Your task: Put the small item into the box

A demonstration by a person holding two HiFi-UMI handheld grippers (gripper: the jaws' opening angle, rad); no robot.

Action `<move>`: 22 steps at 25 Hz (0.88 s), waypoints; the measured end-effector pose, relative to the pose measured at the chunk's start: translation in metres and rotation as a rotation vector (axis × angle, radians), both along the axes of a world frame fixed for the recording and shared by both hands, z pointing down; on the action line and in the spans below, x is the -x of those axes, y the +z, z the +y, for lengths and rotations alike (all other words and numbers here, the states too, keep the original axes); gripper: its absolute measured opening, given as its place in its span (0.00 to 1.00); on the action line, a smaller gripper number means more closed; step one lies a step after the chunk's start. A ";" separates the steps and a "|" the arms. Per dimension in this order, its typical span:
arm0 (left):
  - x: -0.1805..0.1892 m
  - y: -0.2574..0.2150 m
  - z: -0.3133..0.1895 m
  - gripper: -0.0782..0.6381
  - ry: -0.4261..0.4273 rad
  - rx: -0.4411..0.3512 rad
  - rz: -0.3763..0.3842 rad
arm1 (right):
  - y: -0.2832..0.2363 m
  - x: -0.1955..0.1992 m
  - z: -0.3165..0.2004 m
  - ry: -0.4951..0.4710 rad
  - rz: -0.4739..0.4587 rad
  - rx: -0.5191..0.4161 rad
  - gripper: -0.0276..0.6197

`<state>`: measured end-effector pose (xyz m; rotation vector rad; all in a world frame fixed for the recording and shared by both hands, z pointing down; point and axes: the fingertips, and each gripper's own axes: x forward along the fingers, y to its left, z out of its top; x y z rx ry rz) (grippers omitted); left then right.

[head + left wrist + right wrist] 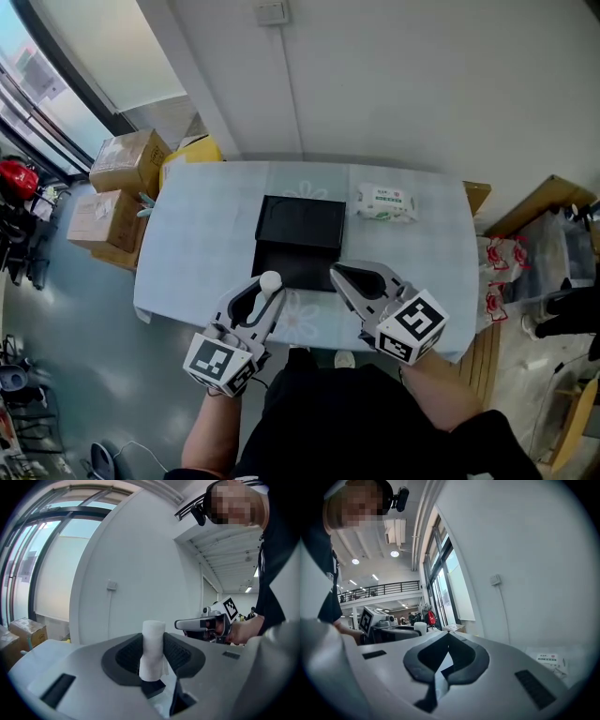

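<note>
Small white cylinder [153, 660] stands upright, clamped between the jaws of the left tool [153, 638], above the counter [206, 234] at the near edge of the open black box [300, 225]. Right tool [449, 635] is empty, its jaw tips together. A wipes packet [385, 202] lies beside the box.

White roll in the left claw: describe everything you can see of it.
The white roll is a small cylinder, perhaps paper or foam. It stands upright, pressed between the black ribbed pads of the left claw, its top poking above them. Only the claw touches it, over the near side of the table by the black box.
</note>
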<state>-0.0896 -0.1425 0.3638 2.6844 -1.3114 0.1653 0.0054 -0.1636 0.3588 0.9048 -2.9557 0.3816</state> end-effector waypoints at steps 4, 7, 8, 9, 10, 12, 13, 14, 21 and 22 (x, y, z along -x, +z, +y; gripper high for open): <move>0.005 0.006 -0.023 0.30 0.036 0.021 0.004 | 0.003 0.006 -0.016 0.034 0.001 0.010 0.06; 0.011 0.016 -0.039 0.30 0.051 0.049 -0.007 | 0.008 0.009 -0.029 0.060 0.004 0.023 0.06; 0.012 0.018 -0.044 0.30 0.059 0.051 -0.013 | 0.010 0.011 -0.033 0.066 0.006 0.028 0.06; 0.013 0.020 -0.050 0.30 0.068 0.050 -0.019 | 0.013 0.013 -0.037 0.072 0.007 0.033 0.06; 0.015 0.022 -0.055 0.30 0.078 0.047 -0.026 | 0.015 0.015 -0.041 0.078 0.008 0.037 0.06; 0.018 0.030 -0.064 0.30 0.103 0.046 -0.039 | 0.018 0.019 -0.047 0.089 0.008 0.047 0.06; 0.019 0.035 -0.067 0.30 0.113 0.052 -0.046 | 0.019 0.021 -0.051 0.096 0.008 0.052 0.06; 0.020 0.039 -0.071 0.30 0.122 0.059 -0.054 | 0.021 0.022 -0.054 0.102 0.007 0.057 0.06; 0.020 0.070 -0.098 0.30 0.186 0.100 -0.120 | 0.040 0.023 -0.077 0.154 0.014 0.110 0.06; 0.019 0.075 -0.102 0.30 0.198 0.102 -0.139 | 0.043 0.023 -0.079 0.163 0.016 0.117 0.06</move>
